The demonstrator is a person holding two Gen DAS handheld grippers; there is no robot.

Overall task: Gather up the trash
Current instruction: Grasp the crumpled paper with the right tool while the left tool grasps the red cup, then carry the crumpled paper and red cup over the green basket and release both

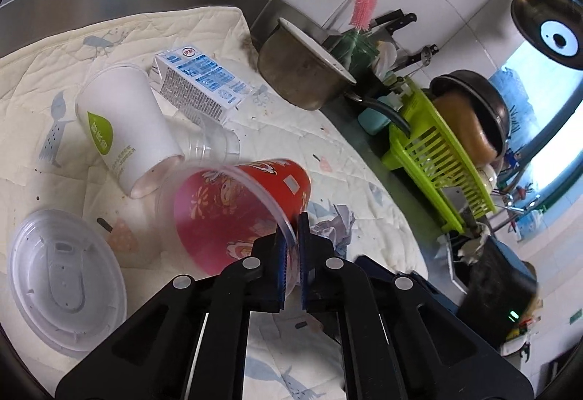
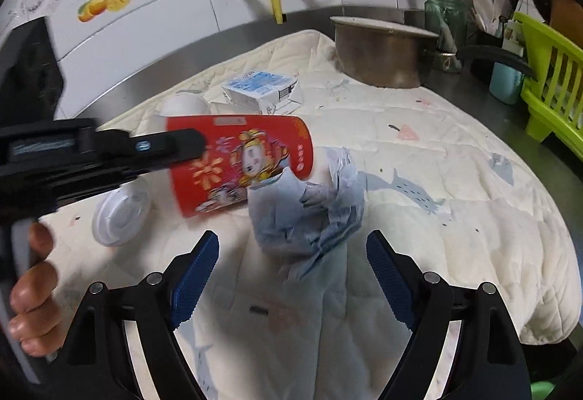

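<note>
Left wrist view: the red paper cup (image 1: 251,203) is pinched at its rim by the left tongs (image 1: 291,247), lifted off the quilted worktop cover (image 1: 364,159). Right tongs (image 2: 291,276) gape wide over crumpled paper (image 2: 309,214). White cup (image 1: 124,123), milk carton (image 1: 200,83), lid (image 1: 65,287) remain (most work ahead).

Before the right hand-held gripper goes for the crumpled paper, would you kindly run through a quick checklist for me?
1. Left hand-held gripper shut on the red cup rim: ok.
2. Right hand-held gripper open: ok.
3. Crumpled paper ahead, between its fingers' line: ok.
4. Paper free of the cup: not ok, they overlap in the right wrist view; contact cannot be told.
5. Trash bin in view: not ok.
6. White cup, milk carton and lid uncollected: not ok.
</note>
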